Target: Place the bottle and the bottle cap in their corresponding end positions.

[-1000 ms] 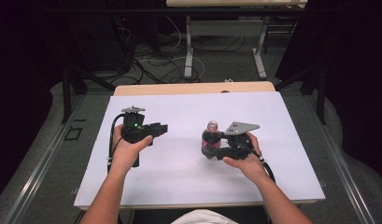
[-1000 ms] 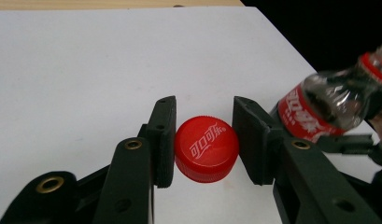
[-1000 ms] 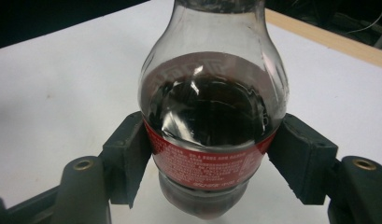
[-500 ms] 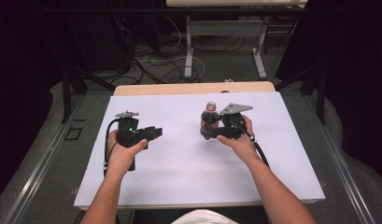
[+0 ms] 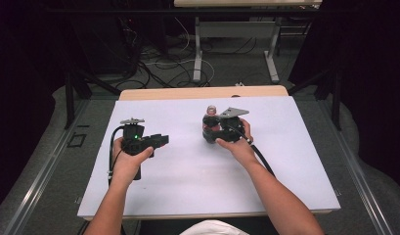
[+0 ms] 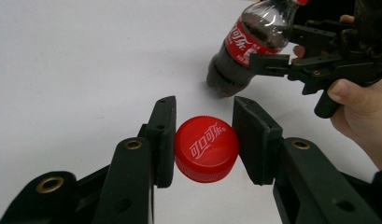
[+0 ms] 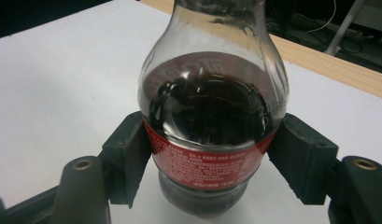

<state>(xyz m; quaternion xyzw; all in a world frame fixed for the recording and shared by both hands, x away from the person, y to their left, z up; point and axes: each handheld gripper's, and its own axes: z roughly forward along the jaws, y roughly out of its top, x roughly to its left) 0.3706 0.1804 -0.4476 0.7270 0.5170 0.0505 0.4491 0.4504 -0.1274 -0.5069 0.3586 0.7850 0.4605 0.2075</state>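
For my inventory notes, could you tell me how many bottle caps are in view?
1: the red cap, off the bottle, clamped in the left tool.

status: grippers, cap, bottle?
Left gripper shut on red cap. Right gripper shut on cola bottle, cap off. Nothing between them.

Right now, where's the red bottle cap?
The red bottle cap is off the bottle, clamped in the left claw, low in the left gripper view above the white table; the cola bottle stands beyond it at upper right.
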